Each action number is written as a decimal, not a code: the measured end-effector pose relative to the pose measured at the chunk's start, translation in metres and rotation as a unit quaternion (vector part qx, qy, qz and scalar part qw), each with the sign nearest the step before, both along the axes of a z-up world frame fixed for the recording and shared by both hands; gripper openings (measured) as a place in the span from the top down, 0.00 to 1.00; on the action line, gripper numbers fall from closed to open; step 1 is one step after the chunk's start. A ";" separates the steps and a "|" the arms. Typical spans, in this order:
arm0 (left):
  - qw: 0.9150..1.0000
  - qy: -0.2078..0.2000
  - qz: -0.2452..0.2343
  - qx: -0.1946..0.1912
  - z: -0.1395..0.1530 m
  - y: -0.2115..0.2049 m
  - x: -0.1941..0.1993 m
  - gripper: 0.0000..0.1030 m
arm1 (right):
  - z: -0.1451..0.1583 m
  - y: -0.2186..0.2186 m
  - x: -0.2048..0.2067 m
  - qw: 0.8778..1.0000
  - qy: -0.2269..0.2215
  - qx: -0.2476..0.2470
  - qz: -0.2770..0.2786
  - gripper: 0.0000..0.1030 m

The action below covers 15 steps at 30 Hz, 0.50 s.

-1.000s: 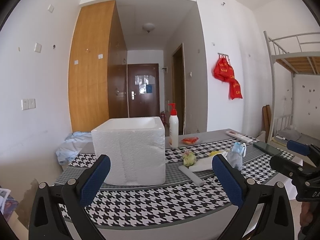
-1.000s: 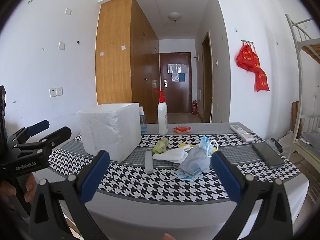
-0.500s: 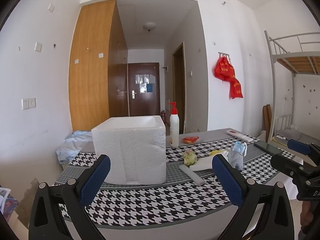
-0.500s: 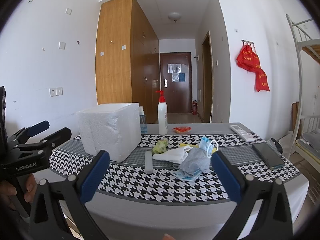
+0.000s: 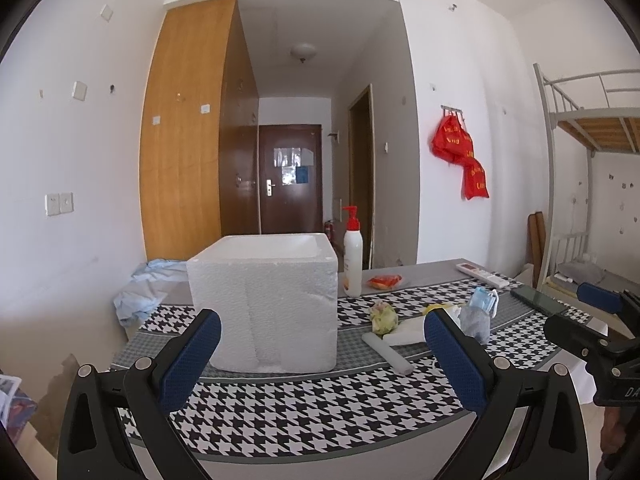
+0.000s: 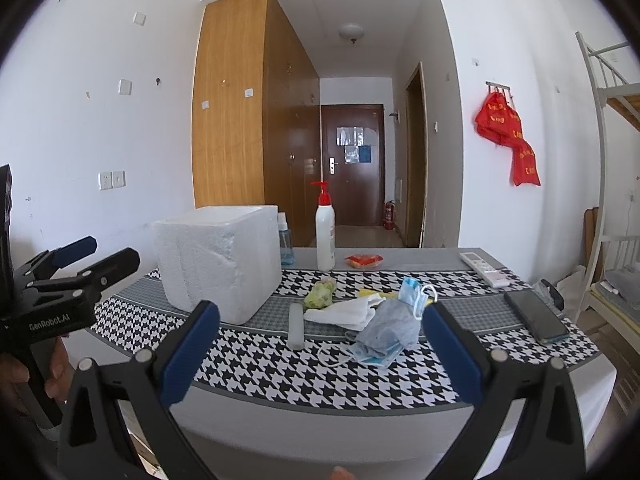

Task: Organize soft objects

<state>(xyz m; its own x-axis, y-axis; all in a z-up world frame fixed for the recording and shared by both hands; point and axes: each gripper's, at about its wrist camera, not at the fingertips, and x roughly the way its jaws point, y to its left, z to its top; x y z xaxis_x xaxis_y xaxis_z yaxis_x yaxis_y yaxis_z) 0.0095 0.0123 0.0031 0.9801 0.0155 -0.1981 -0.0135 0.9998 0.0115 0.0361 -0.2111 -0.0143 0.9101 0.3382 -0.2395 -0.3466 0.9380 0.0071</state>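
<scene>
You have not picked anything up yet. Both your left tongs [image 5: 322,354] and right tongs [image 6: 320,346] are released. Next, reach the grey cloth [image 6: 390,326] near the table's [image 6: 280,368] front edge.

Bright, even daylight in both views; source not visible. White walls [image 5: 460,80] washed pale, near overexposed. Ceiling lamp [image 6: 351,32] not visibly lit. Hallway door [image 6: 352,164] darker than room. Soft shadow under foam box [image 5: 262,300] on checked tablecloth [image 5: 320,412]; no hard glare. Strong fisheye bending: wardrobe [image 5: 188,128] edges and bunk bed frame [image 5: 548,160] bowed. Black vignette in corners. Focus sharp mid-frame; slight softness at rim. Near blue pads [image 6: 192,354] reasonably crisp.
</scene>
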 end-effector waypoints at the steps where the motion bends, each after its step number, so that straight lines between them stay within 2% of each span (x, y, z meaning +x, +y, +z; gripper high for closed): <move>1: 1.000 0.000 0.000 0.001 0.000 0.000 0.001 0.01 | 0.000 0.000 0.002 1.000 0.002 -0.001 0.000 0.00; 15: 1.000 0.027 -0.013 -0.005 -0.002 -0.003 0.033 0.01 | -0.005 0.002 0.037 0.999 0.034 0.000 0.003 0.00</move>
